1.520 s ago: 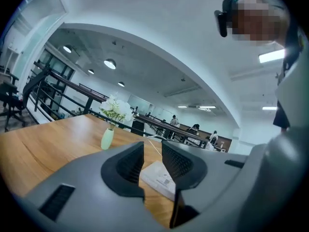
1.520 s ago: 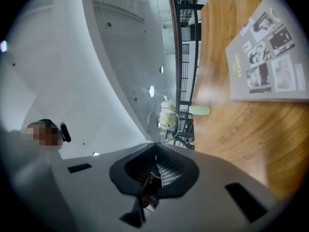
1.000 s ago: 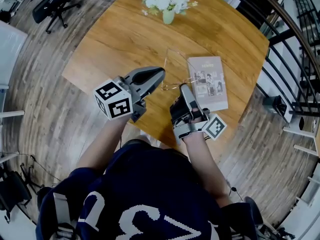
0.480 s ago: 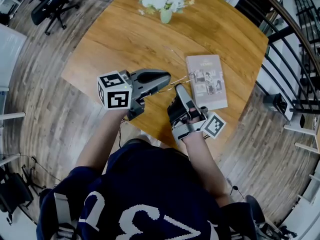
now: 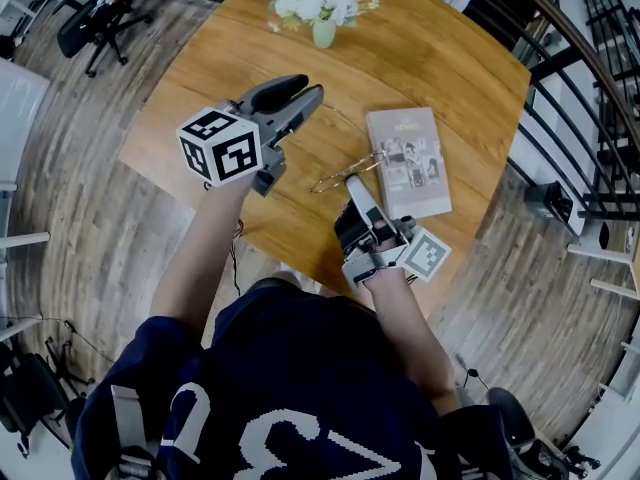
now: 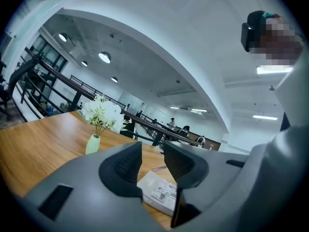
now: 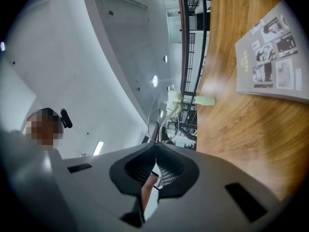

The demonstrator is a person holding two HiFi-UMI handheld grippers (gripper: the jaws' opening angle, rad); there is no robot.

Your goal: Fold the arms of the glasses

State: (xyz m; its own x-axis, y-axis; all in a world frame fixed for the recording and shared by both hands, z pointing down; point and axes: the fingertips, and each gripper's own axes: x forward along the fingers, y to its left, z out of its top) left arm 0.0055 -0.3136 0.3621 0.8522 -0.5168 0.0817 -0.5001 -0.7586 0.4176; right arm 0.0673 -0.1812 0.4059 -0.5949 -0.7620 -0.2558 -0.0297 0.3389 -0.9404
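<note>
The thin wire-framed glasses (image 5: 336,177) hang just above the wooden table (image 5: 440,58), left of a book. My right gripper (image 5: 352,182) is shut on them near one end; in the right gripper view the rim (image 7: 157,129) rises from the closed pads (image 7: 155,148). My left gripper (image 5: 308,94) is raised to the upper left, apart from the glasses. Its jaws are opening, and in the left gripper view a clear gap (image 6: 152,159) holds nothing.
A book (image 5: 408,161) lies flat on the table right of the glasses. A pale green vase with white flowers (image 5: 322,30) stands at the far edge. An office chair (image 5: 85,18) sits on the floor at the far left, and a railing runs along the right.
My left gripper has pulled away from the glasses, up and to the left, and its jaws have parted. The right gripper has stayed put, still holding the glasses.
</note>
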